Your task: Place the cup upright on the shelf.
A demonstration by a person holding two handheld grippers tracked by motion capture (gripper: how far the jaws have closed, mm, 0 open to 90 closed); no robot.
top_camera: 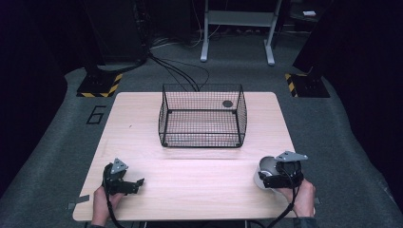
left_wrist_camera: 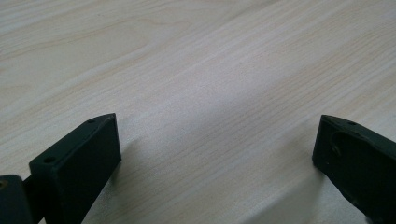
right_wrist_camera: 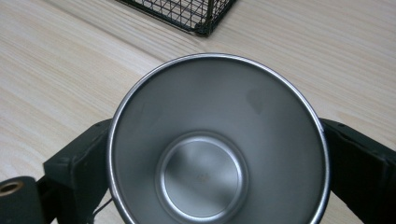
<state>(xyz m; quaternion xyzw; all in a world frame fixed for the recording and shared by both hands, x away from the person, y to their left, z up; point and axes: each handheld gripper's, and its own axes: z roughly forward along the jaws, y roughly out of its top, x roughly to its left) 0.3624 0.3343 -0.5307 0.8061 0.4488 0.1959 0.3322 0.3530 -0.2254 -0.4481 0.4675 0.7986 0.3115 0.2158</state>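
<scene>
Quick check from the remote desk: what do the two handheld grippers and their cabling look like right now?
Both are black two-finger units. The left gripper and right gripper each carry a grey three-cornered plate on top and trail a black cable back past the hand. In the left gripper view, the fingers are blocky black slabs with small screw holes along their top edges. A dark sleeve cuff shows at the right wrist.

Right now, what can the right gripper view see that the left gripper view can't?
Right gripper view: a shiny metal cup, empty inside, sitting between its black jaws, which stand at both sides of it, plus a corner of the wire basket. Left gripper view: its own jaws spread wide apart with nothing between them. Both views share the pale wooden table.
</scene>
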